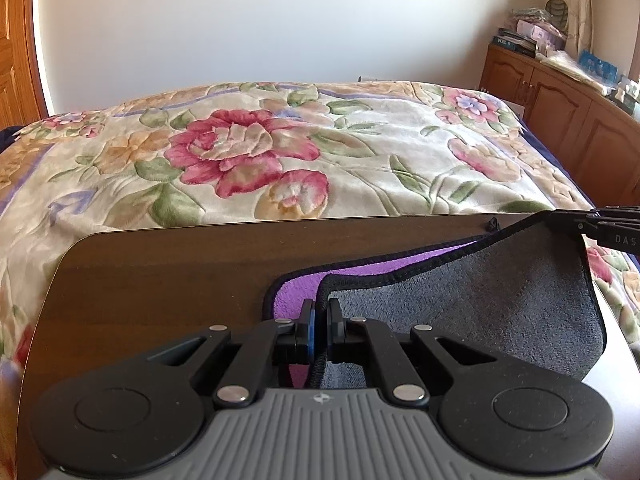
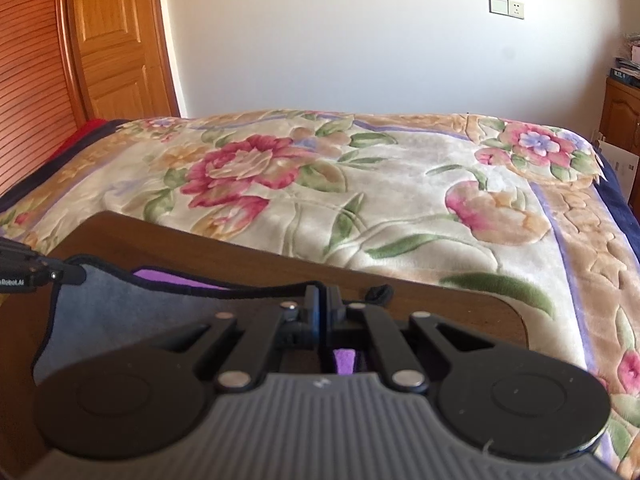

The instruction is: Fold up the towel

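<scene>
The towel (image 1: 500, 304) is grey on one side, purple on the other, with a black hem. It lies partly folded on the dark wooden table (image 1: 168, 276), grey flap raised over the purple layer. My left gripper (image 1: 320, 308) is shut on the towel's hem at its left corner. My right gripper (image 2: 323, 300) is shut on the hem at the other corner; its tip shows in the left wrist view (image 1: 560, 216). The towel (image 2: 120, 300) hangs between both grippers, and the left gripper's tip (image 2: 76, 274) shows at the far left of the right wrist view.
The table's far edge (image 2: 280, 252) meets a bed with a floral blanket (image 1: 320, 152). A wooden cabinet (image 1: 560, 100) with clutter stands at the right. A wooden door (image 2: 116, 40) is at the left.
</scene>
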The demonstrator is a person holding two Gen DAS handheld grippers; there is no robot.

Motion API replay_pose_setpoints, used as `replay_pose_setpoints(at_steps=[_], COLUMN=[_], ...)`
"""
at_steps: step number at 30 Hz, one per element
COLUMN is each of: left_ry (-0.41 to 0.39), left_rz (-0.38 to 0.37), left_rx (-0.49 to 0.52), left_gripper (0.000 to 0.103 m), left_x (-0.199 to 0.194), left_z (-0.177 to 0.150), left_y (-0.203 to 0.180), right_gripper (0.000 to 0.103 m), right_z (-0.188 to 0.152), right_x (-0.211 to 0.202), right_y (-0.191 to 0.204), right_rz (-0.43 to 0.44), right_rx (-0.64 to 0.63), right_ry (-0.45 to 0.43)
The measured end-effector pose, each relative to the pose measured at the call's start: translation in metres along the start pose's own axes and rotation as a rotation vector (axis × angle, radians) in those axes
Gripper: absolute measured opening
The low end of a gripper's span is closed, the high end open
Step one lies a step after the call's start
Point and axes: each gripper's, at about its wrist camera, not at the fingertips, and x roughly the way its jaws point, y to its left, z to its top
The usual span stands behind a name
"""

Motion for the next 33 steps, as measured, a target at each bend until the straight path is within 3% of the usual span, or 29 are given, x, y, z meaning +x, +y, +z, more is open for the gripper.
replay_pose_setpoints(at_steps=[33], left_ry=[0.037], left_rz=[0.049], left_rx=[0.03], left_gripper=[0.002], left_x=[0.043], left_z=[0.012], left_y=[0.003], right_gripper=[0.004], right_z=[-0.001], right_x=[0.034], right_y=[-0.008], right_rz=[-0.065], right_rx=[-0.02], right_ry=[-0.001])
